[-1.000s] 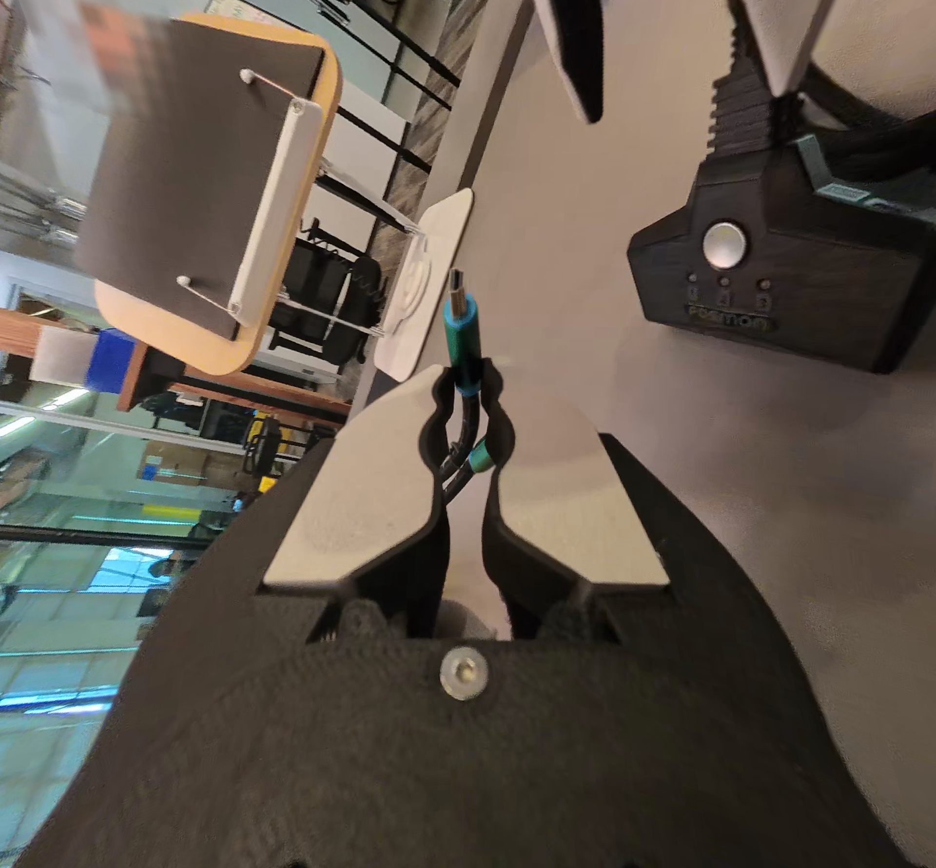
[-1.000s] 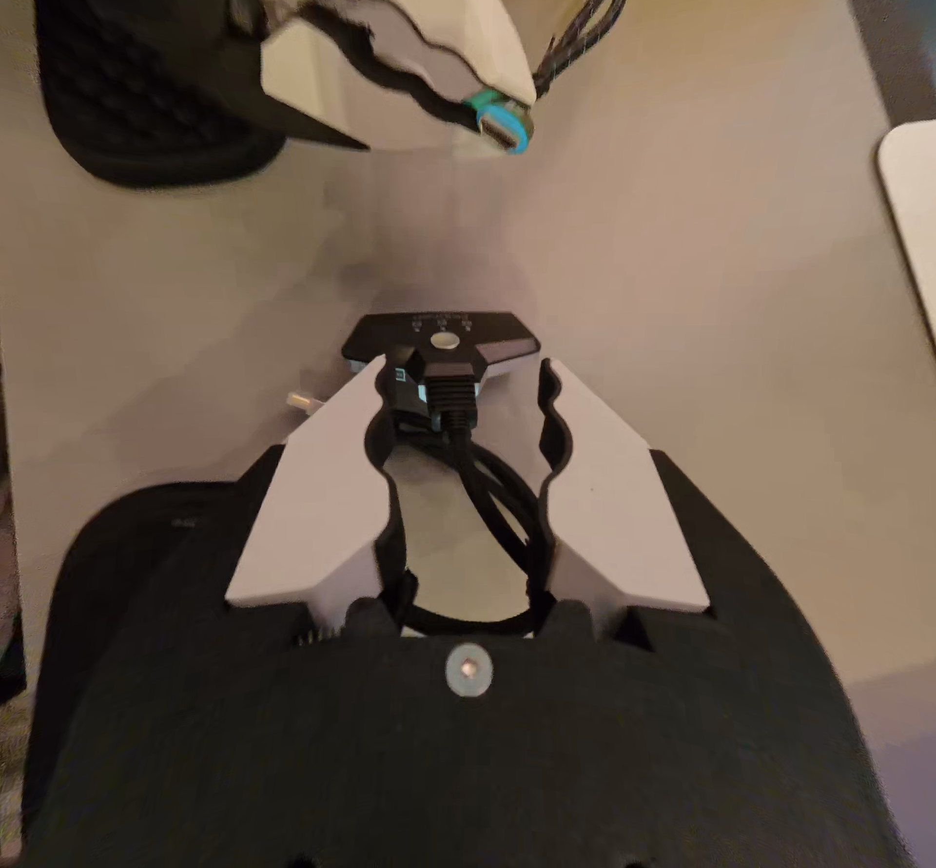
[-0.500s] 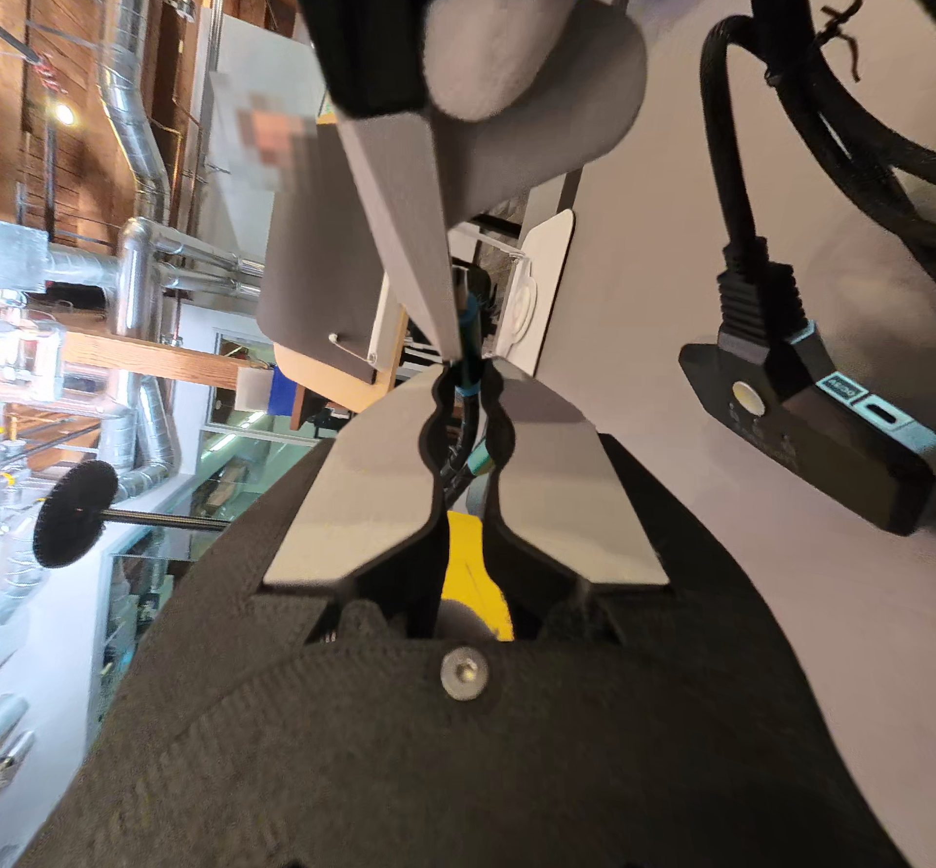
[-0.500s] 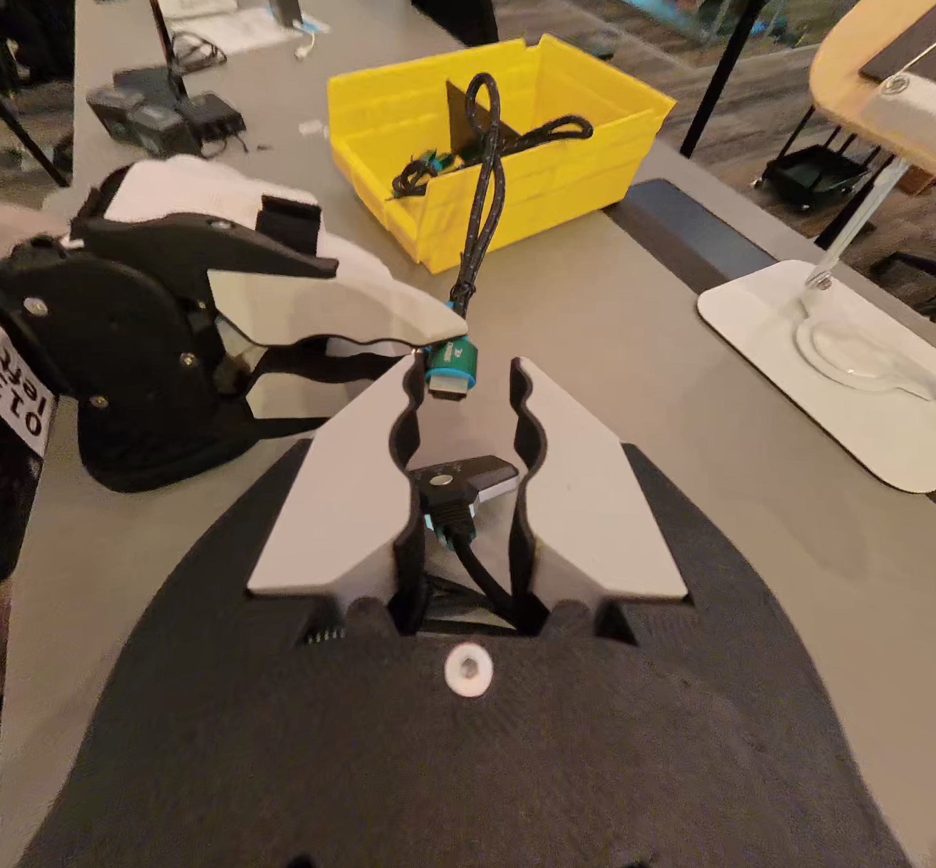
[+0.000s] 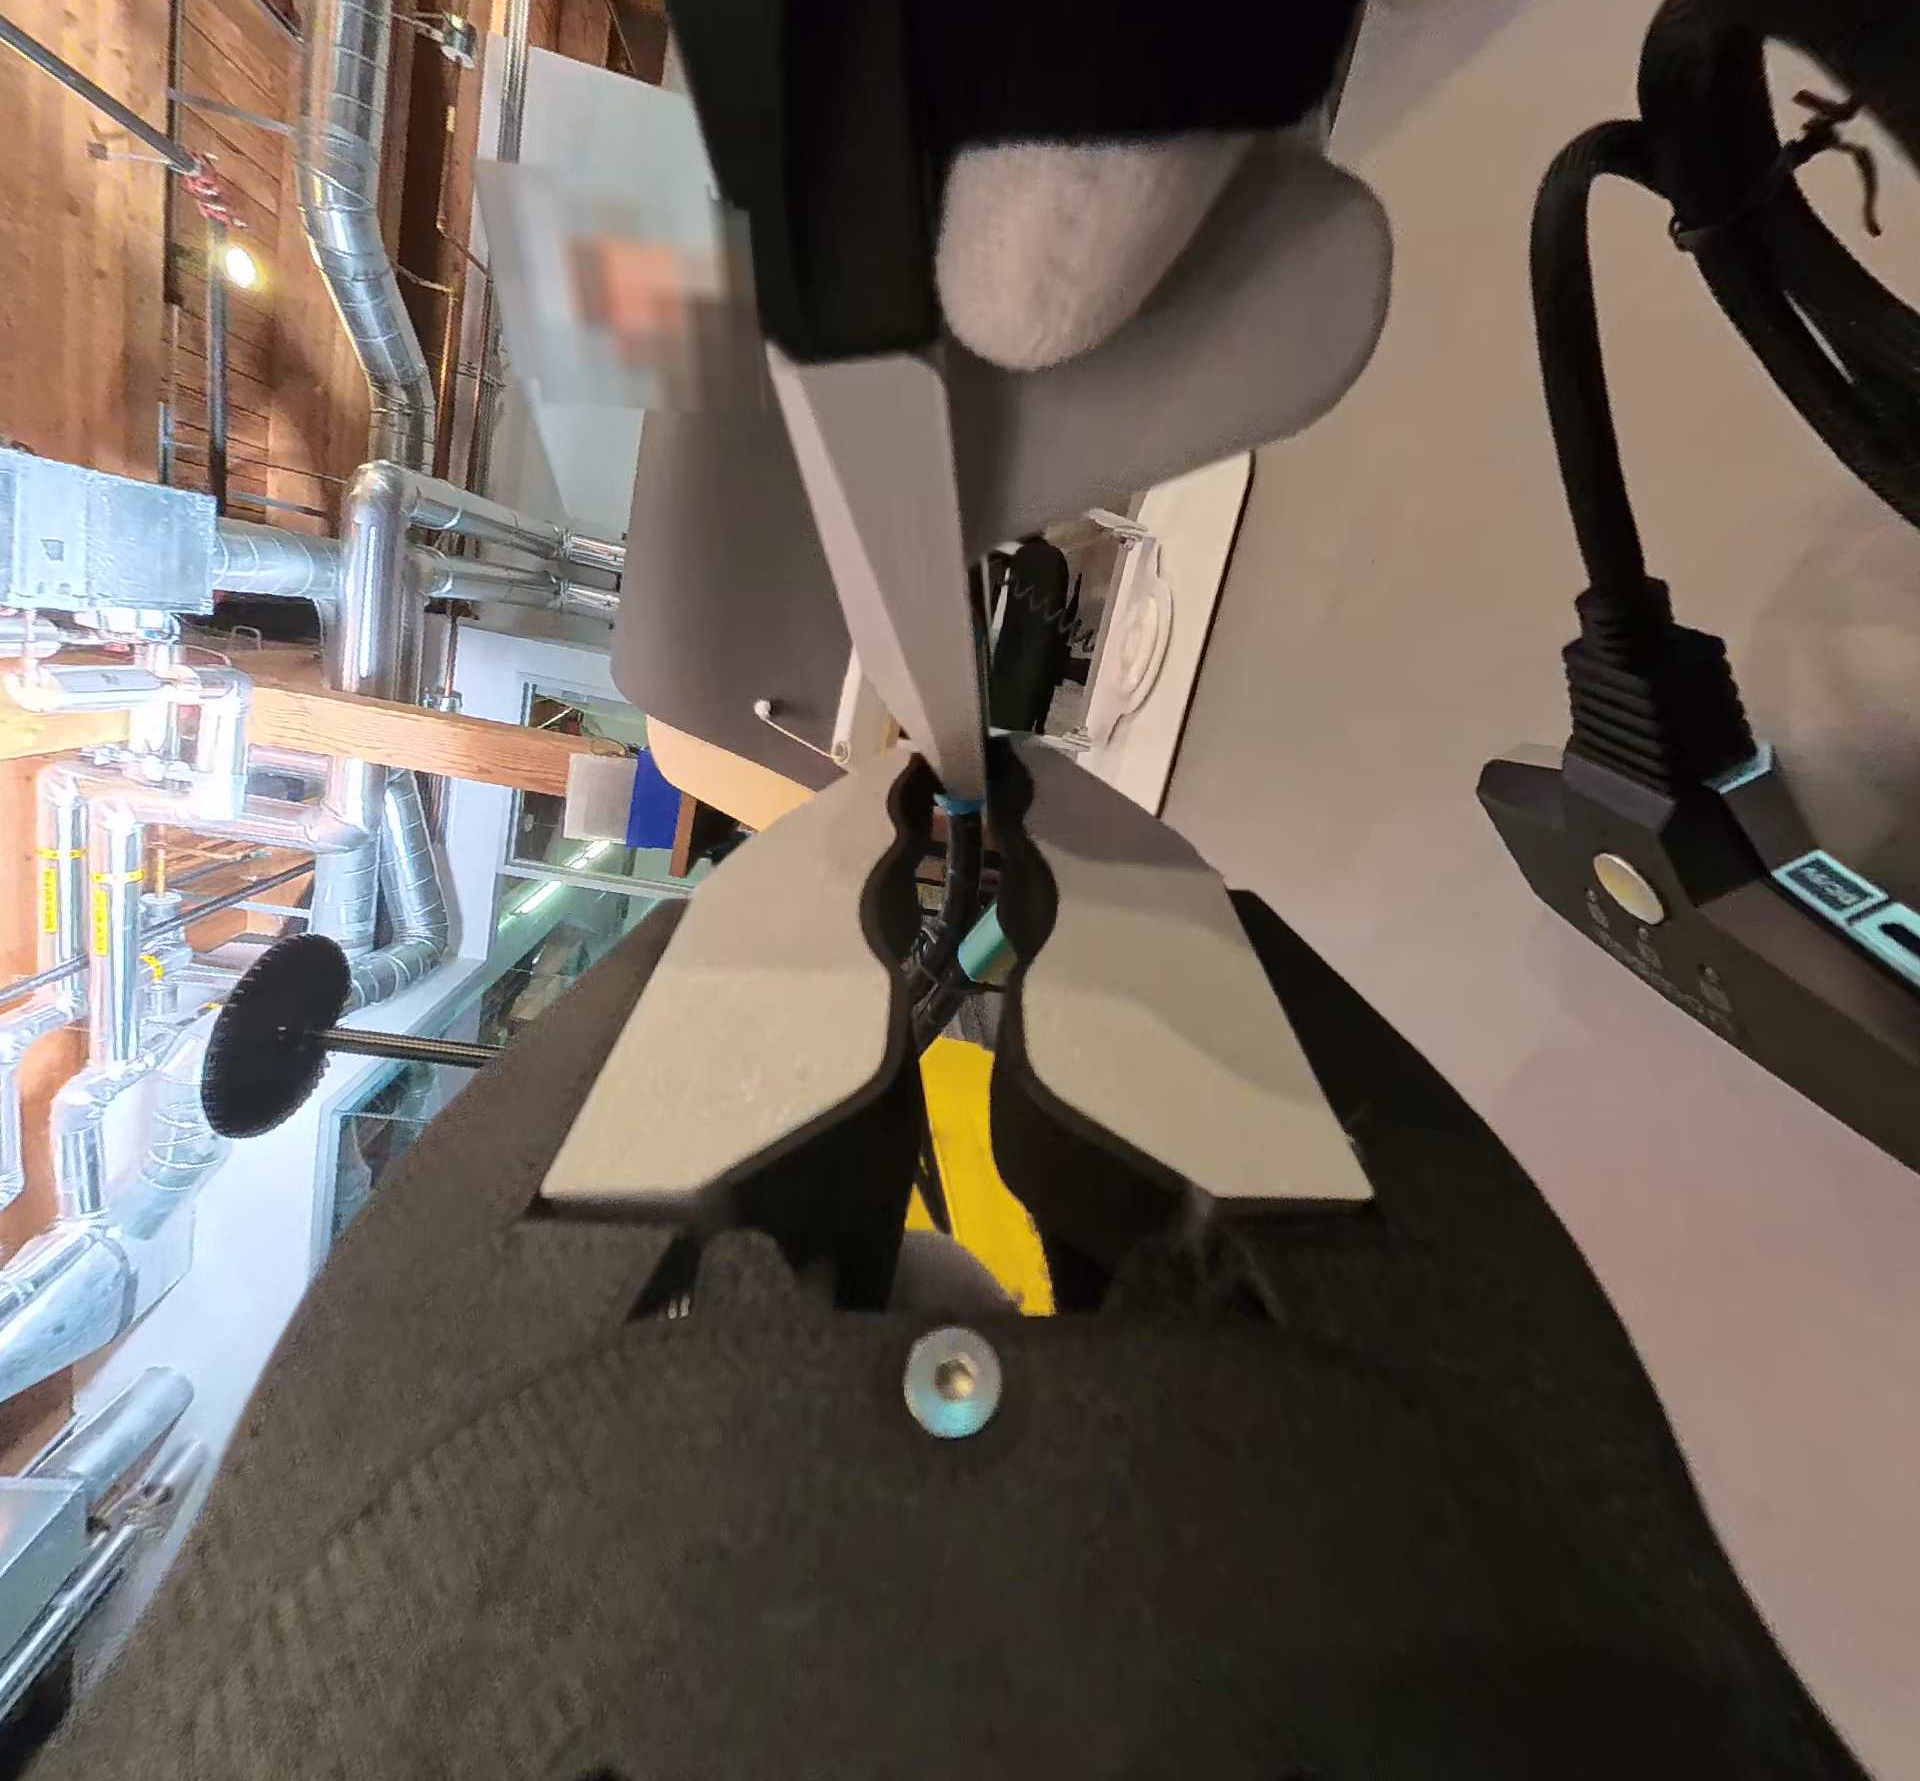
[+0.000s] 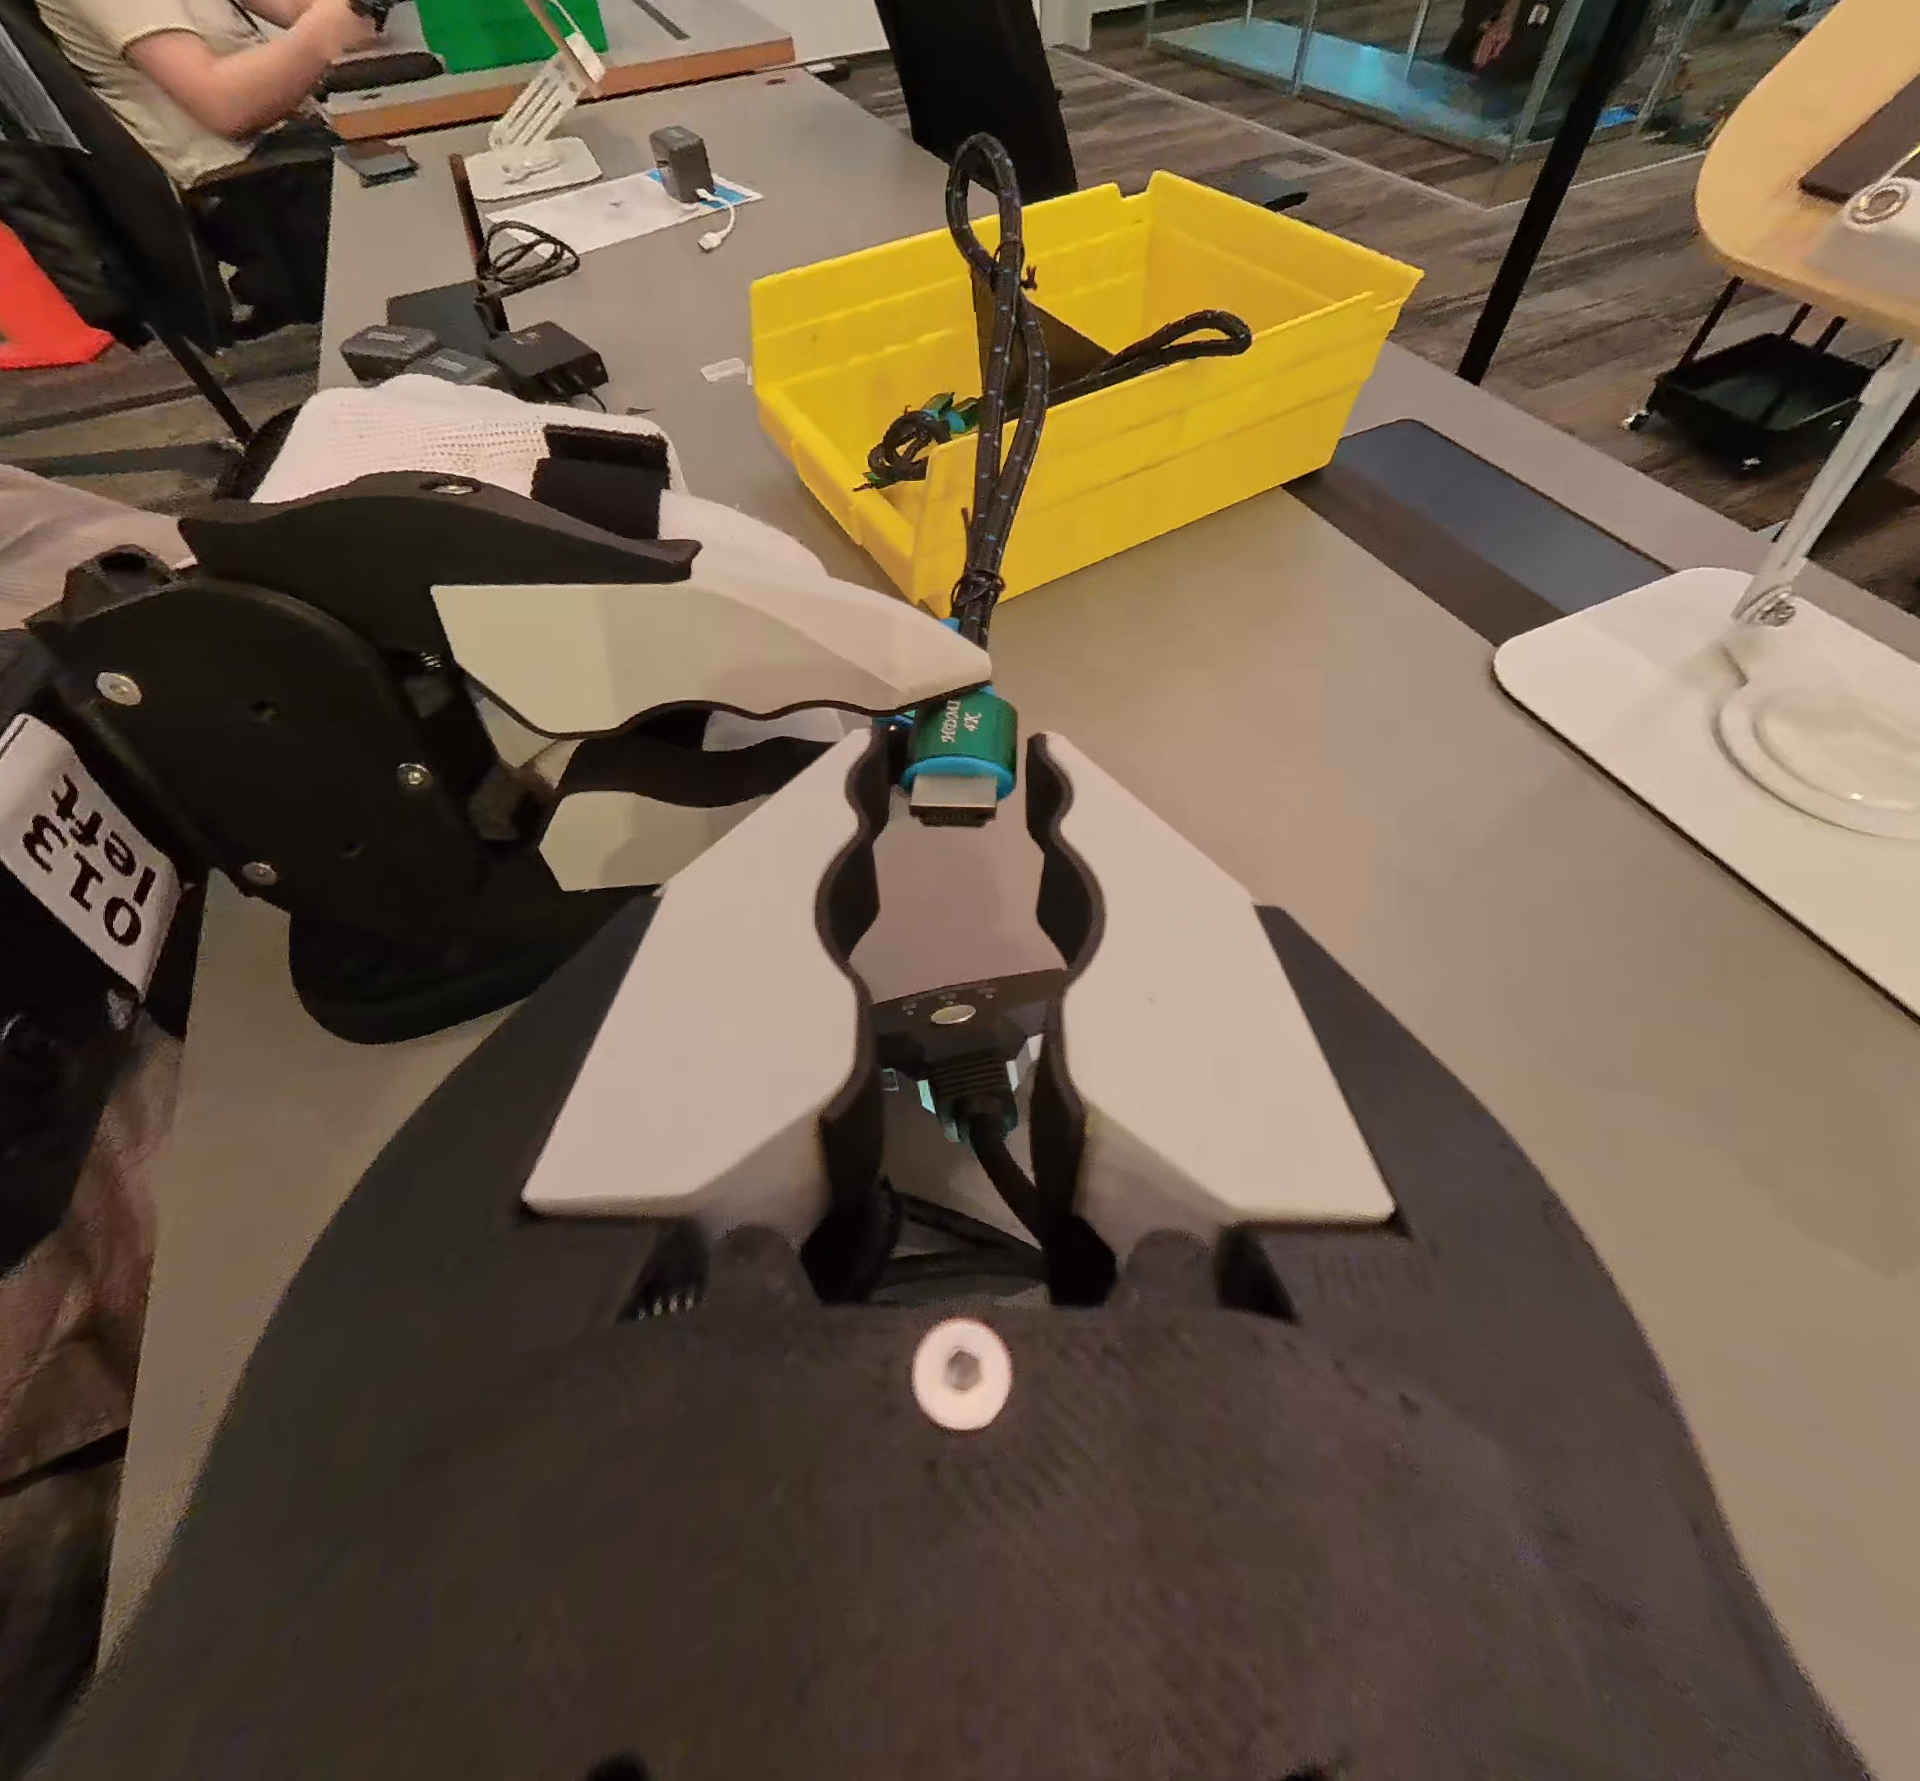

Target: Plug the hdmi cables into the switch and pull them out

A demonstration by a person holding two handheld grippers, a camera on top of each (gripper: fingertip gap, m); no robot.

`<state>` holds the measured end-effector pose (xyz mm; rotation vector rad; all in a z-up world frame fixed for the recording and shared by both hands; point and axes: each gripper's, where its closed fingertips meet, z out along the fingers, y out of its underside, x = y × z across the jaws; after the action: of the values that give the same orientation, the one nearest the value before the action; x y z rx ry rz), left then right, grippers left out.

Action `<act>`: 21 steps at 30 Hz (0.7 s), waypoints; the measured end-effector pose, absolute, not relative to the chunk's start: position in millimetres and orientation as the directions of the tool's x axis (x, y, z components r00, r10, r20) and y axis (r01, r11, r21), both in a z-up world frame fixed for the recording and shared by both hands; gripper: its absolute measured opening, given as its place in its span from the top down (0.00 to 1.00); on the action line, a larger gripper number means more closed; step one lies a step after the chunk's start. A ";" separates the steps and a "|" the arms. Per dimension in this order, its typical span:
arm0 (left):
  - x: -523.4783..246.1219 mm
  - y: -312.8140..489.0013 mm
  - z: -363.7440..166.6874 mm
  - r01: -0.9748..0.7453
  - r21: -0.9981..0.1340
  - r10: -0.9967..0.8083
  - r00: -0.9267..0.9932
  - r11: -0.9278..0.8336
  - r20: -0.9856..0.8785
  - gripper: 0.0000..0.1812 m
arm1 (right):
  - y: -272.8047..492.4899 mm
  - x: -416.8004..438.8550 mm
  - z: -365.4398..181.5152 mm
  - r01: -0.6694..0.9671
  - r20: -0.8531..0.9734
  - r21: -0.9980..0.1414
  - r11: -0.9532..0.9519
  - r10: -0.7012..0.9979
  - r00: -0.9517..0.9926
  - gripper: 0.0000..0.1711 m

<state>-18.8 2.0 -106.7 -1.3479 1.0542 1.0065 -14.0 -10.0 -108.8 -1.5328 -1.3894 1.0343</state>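
Observation:
My left gripper [image 5: 961, 786] is shut on a black braided HDMI cable just behind its teal plug [image 6: 951, 755]. In the left wrist view the plug is hidden behind a finger [image 5: 914, 526] of the right gripper. In the right wrist view the left gripper [image 6: 935, 703] comes in from the left and holds the plug between the tips of my right gripper [image 6: 956, 765], whose jaws stand a little wider than the plug. The black switch [image 5: 1662, 900] lies on the grey table with a black cable [image 5: 1590, 401] plugged in. It also shows low between the right fingers [image 6: 956, 1014].
A yellow bin [image 6: 1299, 360] holding more cables stands behind the plug, and the braided cable loops up from it. A white stand base [image 6: 1621, 692] is at the right. Black devices [image 6: 540, 360] and a seated person [image 6: 187, 69] are at the far left. My left and right fingertips are right by each other.
My right gripper has lifted away from the switch, narrowed its jaws and come up around the teal plug. My left gripper has swung the plug towards it.

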 end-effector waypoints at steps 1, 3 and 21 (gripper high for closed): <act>-16.9 1.8 -105.2 -0.971 -0.240 -0.039 0.240 -0.002 -0.970 0.94 | -10.7 -14.8 -108.8 0.337 -0.056 -0.939 -0.074 0.997 0.061 0.87; -16.9 2.1 -102.0 -0.973 -0.230 -0.026 0.230 -0.009 -0.973 0.95 | -10.0 -15.9 -105.7 0.321 -0.044 -0.945 -0.065 0.996 0.072 0.88; -7.4 -36.3 -64.5 -0.784 -0.607 -0.201 0.579 0.129 -0.790 0.85 | 5.9 5.6 -63.0 -0.009 -0.214 -0.977 -0.214 0.977 -0.003 0.89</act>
<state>-7.4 -36.3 -64.5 -1.4135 0.9089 0.5222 5.6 5.9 -63.0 -1.3576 -1.0939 1.3722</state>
